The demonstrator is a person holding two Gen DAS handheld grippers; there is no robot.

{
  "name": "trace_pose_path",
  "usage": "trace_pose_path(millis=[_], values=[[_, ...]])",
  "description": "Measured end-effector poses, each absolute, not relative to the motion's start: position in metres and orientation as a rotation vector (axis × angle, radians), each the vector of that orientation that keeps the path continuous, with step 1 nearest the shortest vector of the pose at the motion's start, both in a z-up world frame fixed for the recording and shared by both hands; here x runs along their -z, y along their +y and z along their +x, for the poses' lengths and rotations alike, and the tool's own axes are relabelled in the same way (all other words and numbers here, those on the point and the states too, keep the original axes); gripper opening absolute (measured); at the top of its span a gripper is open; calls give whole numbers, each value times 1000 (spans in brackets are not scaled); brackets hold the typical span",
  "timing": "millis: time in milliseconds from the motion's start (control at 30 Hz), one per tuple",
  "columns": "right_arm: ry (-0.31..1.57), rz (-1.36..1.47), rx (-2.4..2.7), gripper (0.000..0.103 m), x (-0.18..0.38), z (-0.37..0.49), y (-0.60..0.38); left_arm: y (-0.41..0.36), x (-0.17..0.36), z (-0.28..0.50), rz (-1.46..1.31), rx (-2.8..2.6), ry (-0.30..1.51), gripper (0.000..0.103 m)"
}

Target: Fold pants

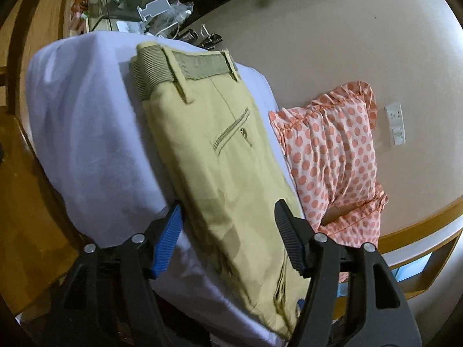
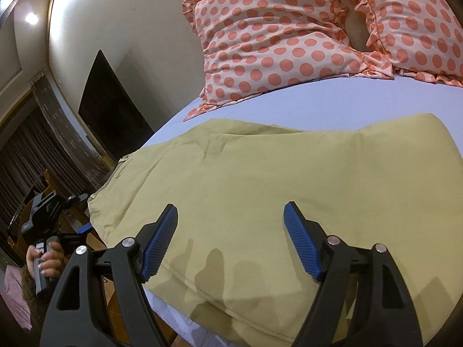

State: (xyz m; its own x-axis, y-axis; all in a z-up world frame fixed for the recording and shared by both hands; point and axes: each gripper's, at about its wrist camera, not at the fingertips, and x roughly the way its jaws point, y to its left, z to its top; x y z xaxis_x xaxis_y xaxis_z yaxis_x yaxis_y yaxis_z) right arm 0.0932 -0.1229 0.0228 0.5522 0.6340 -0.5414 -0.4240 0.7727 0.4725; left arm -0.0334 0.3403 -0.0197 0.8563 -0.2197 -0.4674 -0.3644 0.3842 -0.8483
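Observation:
Khaki pants (image 1: 220,156) lie flat on a white bed sheet (image 1: 86,133), legs laid together, with the ribbed waistband (image 1: 162,66) at the far end and a back pocket facing up. My left gripper (image 1: 228,219) is open and empty, hovering over the leg part. In the right wrist view the pants (image 2: 260,185) spread across the sheet (image 2: 332,101). My right gripper (image 2: 231,219) is open and empty just above the cloth near its close edge. The left gripper (image 2: 84,227) shows there at the far left, held in a hand.
A polka-dot pillow (image 1: 332,156) lies beside the pants, also in the right wrist view (image 2: 289,34). A wooden bed frame (image 1: 29,202) runs along the mattress. Cluttered items (image 1: 167,17) sit beyond the waistband. A dark panel (image 2: 113,104) and curtains (image 2: 43,150) line the wall.

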Motion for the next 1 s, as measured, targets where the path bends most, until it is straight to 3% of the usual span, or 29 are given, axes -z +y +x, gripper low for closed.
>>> trace_pose_path(millis=[167,333,567,733,833,1000], values=[[748,320,-632,77,-22,91,-129,369,25,-14,-1208,-152,548,44],[727,347,-617,78,-25,90,-143,385,23,-1,-1149,-259,595,12],[650,406,-561,78,-38,83,-184,299,-77,35,-556,-364,602,6],[544,490,-415,78,-49,72,-248,131,-152,60,-102,-79,498,6],[485,547,-307,78,-53,63,-290,23,-147,58,84,175,473,6],[491,633,-205,78,-45,58,-341,-109,-53,53,372,453,637,7]])
